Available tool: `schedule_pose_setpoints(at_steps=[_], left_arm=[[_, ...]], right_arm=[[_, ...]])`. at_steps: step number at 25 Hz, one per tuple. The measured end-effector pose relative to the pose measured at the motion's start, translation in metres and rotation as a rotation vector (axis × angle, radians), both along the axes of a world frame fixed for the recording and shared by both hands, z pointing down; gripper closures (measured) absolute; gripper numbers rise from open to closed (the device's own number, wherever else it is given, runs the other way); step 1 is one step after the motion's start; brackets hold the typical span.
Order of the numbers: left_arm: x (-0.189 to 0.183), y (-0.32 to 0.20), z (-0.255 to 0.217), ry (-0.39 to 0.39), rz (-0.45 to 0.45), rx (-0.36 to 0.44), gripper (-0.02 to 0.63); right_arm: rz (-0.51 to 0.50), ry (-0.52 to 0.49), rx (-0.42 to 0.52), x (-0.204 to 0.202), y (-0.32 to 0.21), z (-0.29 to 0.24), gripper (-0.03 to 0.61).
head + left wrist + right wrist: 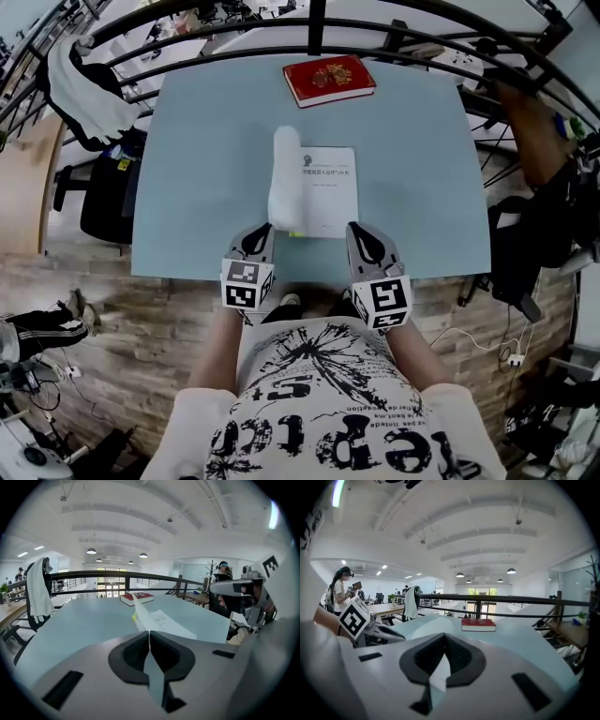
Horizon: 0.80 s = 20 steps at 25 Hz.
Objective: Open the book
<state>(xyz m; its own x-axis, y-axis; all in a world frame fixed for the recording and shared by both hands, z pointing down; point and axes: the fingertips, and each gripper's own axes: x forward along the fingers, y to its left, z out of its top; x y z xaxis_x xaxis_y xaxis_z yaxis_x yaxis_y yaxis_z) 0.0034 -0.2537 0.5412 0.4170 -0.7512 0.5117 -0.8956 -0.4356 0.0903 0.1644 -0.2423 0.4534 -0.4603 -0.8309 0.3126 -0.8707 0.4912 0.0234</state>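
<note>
nearest: person's white shirt (319, 412) w/ black print. at the near table edge both grippers point away from the body, each w/ a cube (246, 284) of square black & white markers. left gripper (261, 228): dark pads pressed together at the tips, nothing betw them. right gripper (361, 228): same, pads meeting, empty. just past their tips, mid-table, lies the book (326, 187), thin, white & paper-covered. it's already open, w/ a plain page w/ a few lines of print facing up & its left part curled into a soft roll (285, 178). table (206, 141) is smooth, pale blue, matte. further back, near the far edge, a thick red hardback (328, 80) lies flat & shut, well apart from the white one. beyond it, a curved black metal railing (309, 42). far left, a white garment (84, 89) hangs by a black chair (105, 202).
</note>
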Motion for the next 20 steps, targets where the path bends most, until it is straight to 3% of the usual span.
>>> schedule_pose_setpoints(at_steps=[9, 20], left_arm=[[-0.067, 0.0, 0.025, -0.004, -0.036, -0.05, 0.589], [-0.103, 0.003, 0.09, -0.047, -0.072, -0.209, 0.589]], right_arm=[[0.009, -0.015, 0.018, -0.051, -0.004, 0.001, 0.568], [-0.005, 0.011, 0.016, -0.082, 0.002, 0.01, 0.568]])
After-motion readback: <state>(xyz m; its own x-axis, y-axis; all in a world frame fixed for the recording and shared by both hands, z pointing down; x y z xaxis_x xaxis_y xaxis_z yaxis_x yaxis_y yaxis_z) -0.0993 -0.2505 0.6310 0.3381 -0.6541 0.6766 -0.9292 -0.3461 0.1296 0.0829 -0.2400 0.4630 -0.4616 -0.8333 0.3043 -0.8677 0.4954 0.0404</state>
